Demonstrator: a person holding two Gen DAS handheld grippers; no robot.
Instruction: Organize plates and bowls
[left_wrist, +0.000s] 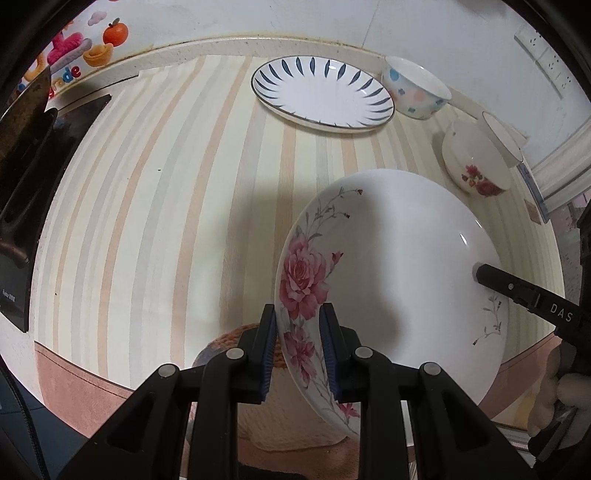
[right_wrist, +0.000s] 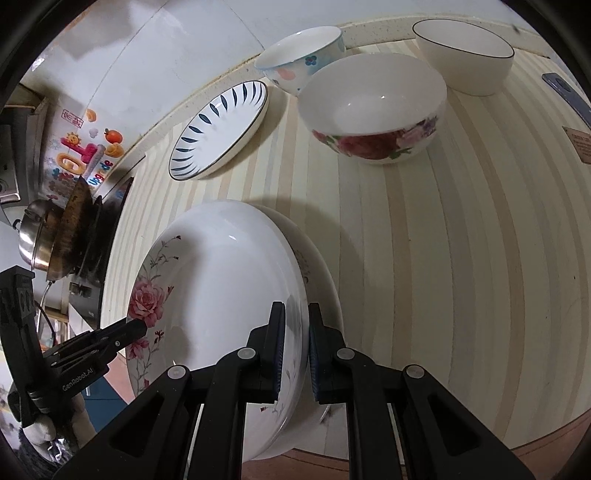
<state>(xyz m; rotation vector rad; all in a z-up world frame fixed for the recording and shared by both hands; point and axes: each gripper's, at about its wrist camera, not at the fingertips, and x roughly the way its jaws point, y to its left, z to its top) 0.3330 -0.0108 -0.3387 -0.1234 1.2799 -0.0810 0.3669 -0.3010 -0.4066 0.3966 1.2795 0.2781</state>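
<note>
A white plate with pink roses (left_wrist: 399, 266) is held between both grippers above the striped counter. My left gripper (left_wrist: 298, 350) is shut on its rose-printed rim. My right gripper (right_wrist: 297, 354) is shut on the opposite rim of the same plate (right_wrist: 221, 295). A second plate (right_wrist: 317, 269) shows just behind it in the right wrist view. A blue-leaf plate (left_wrist: 323, 92) lies at the back. A pastel-spotted bowl (left_wrist: 415, 86), a rose bowl (left_wrist: 474, 162) and a dark-rimmed white bowl (left_wrist: 502, 138) stand at the back right.
A black stove with a dark wok (right_wrist: 74, 221) and a steel pot (right_wrist: 35, 236) sits at the counter's left end. The striped counter (left_wrist: 166, 203) meets a white wall with fruit stickers (left_wrist: 92, 40). A dark flat item (right_wrist: 569, 98) lies at the right edge.
</note>
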